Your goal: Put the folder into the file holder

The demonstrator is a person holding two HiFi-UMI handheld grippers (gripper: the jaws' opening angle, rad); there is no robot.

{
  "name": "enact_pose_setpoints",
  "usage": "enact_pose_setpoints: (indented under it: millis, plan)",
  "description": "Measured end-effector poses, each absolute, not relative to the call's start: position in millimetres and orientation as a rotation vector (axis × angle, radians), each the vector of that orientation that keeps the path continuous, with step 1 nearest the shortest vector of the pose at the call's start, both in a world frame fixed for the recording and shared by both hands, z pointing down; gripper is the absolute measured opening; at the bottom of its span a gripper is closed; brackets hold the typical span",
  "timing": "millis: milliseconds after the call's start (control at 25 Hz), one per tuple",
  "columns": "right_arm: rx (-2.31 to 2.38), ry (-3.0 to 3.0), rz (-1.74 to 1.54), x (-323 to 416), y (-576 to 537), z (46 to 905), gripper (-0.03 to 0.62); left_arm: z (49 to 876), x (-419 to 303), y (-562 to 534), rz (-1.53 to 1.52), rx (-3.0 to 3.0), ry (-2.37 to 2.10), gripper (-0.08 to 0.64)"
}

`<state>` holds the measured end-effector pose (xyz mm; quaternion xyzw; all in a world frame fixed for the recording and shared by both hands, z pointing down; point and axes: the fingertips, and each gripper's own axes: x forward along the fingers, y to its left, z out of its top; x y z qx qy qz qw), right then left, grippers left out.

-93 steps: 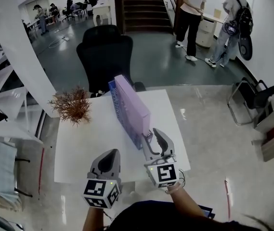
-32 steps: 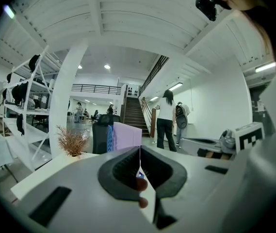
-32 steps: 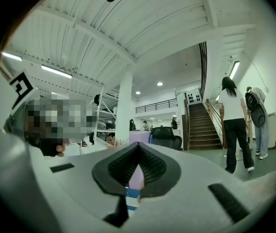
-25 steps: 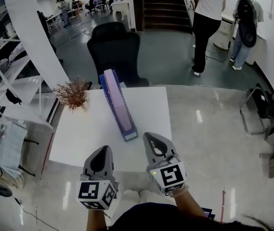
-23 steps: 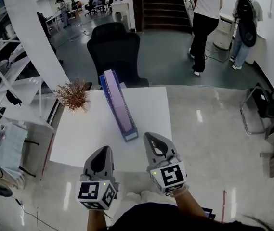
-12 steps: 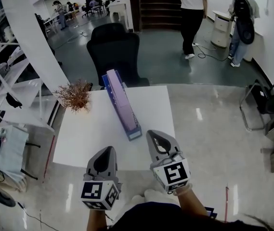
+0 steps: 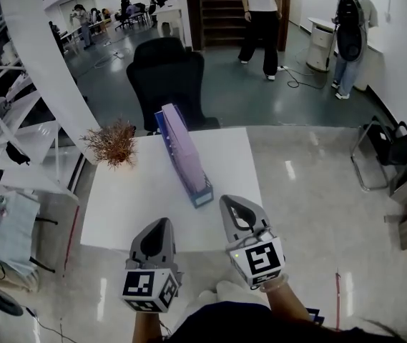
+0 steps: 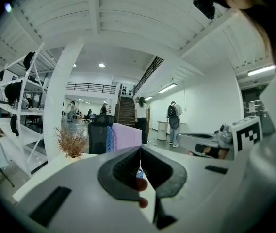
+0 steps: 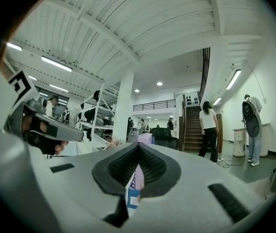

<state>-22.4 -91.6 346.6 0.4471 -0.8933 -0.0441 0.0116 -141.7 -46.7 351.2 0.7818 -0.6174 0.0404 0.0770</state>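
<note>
A purple folder (image 7: 180, 143) stands upright inside the blue file holder (image 7: 202, 196), which lies lengthwise across the middle of the white table (image 7: 128, 206). Both grippers hover over the table's near edge, clear of the holder. My left gripper (image 7: 158, 224) is shut and empty. My right gripper (image 7: 232, 203) is shut and empty too, just in front of the holder's near end. Beyond the shut jaws in the left gripper view (image 8: 139, 149) the folder (image 8: 126, 136) shows. In the right gripper view (image 9: 138, 144) the holder (image 9: 134, 197) peeks through below the jaws.
A dried brown plant (image 7: 114, 143) stands on the table's far left corner. A black office chair (image 7: 166, 81) is behind the table. White shelving (image 7: 10, 131) runs along the left, and a folding chair (image 7: 385, 145) is on the right. People stand by the stairs (image 7: 260, 20).
The right gripper, which was at the holder's near end several seconds ago, has drawn back toward me. Over the last second both grippers barely moved; a person at the back walked left.
</note>
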Motion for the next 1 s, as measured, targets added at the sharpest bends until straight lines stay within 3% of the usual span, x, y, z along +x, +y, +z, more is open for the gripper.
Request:
enact_pose_setpoints:
  millis: [1000]
  plan:
    - [1.367, -2.758, -0.17, -37, -73, 341, 0.0, 358, -156, -36, 0.071, 2.361, -1.796, 0.006]
